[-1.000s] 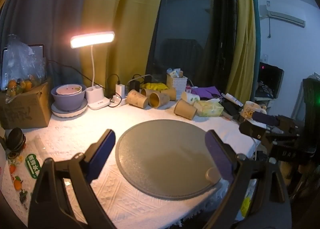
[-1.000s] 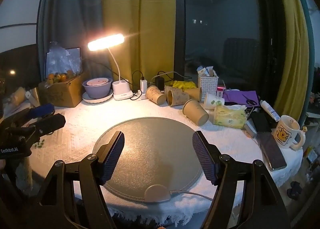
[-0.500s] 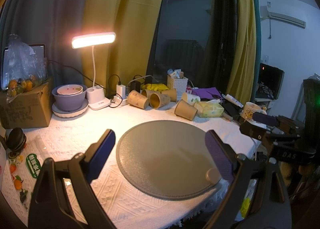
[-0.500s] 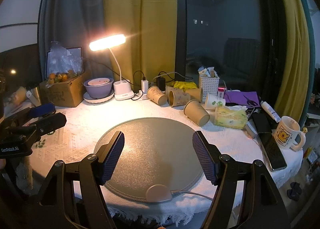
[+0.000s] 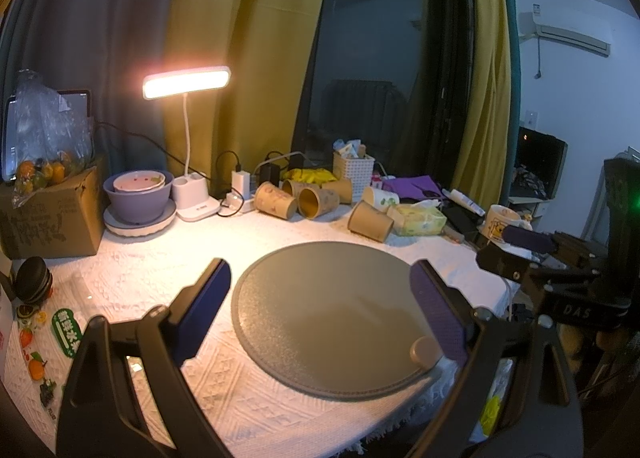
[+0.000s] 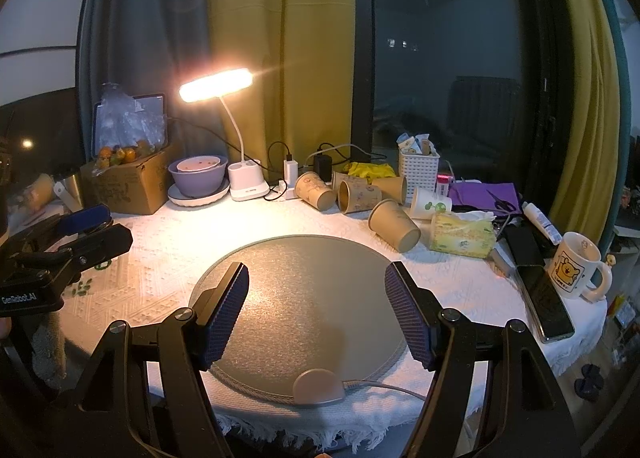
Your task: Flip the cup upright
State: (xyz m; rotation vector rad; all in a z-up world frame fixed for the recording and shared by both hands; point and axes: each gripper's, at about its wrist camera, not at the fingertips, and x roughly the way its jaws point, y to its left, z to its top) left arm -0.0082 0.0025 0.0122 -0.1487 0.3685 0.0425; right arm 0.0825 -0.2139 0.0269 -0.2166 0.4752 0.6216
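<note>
Several brown paper cups lie on their sides at the back of the round table. The nearest cup (image 6: 394, 225) lies just behind the round grey mat (image 6: 304, 298); it also shows in the left wrist view (image 5: 370, 221). Two more tipped cups (image 6: 316, 190) (image 6: 358, 197) lie further back, also in the left wrist view (image 5: 276, 200) (image 5: 316, 202). My left gripper (image 5: 320, 310) is open and empty above the mat (image 5: 328, 318). My right gripper (image 6: 316, 312) is open and empty above the mat's near side.
A lit desk lamp (image 6: 244, 182), purple bowls (image 6: 198, 178), a cardboard box (image 6: 128, 186) and a power strip stand at the back left. A white basket (image 6: 418, 172), tissue pack (image 6: 462, 236), phone (image 6: 546, 298) and bear mug (image 6: 576, 266) sit at the right.
Both views have shifted slightly; the table items sit a little lower in frame. Both grippers stay open and empty.
</note>
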